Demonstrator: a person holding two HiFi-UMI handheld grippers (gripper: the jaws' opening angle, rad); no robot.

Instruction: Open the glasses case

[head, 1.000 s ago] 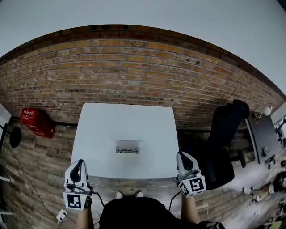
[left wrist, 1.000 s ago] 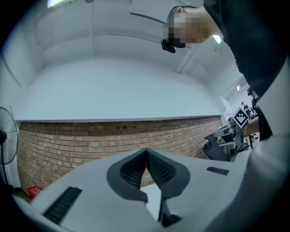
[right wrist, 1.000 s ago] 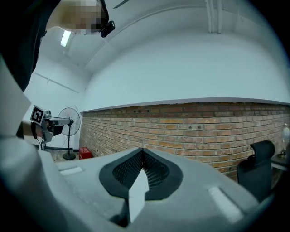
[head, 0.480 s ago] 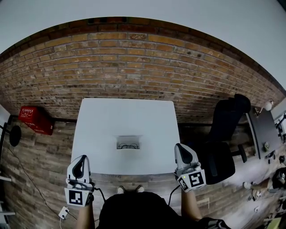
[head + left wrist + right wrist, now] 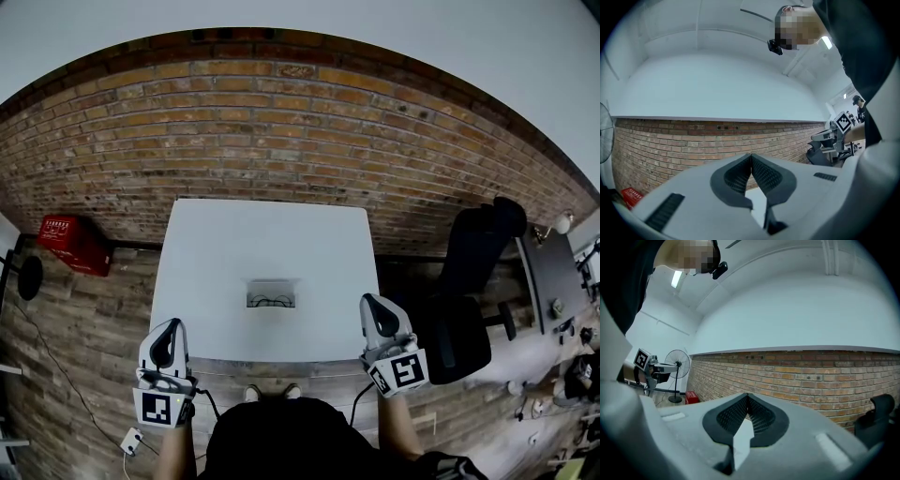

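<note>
Jaws together, both grippers (image 5: 170,326) (image 5: 368,302) level

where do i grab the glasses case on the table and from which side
Likely its two short ends: the glasses case lies long side across the table, ahead of the left gripper and right gripper. Come from the near edge, one gripper per end.

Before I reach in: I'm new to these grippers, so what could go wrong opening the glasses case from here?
1. The left gripper and right gripper are both shut; arriving like that would likely shove the glasses case, not grip it.
2. The case lies loose on the smooth white table, so a one-sided push may slide it.
</note>
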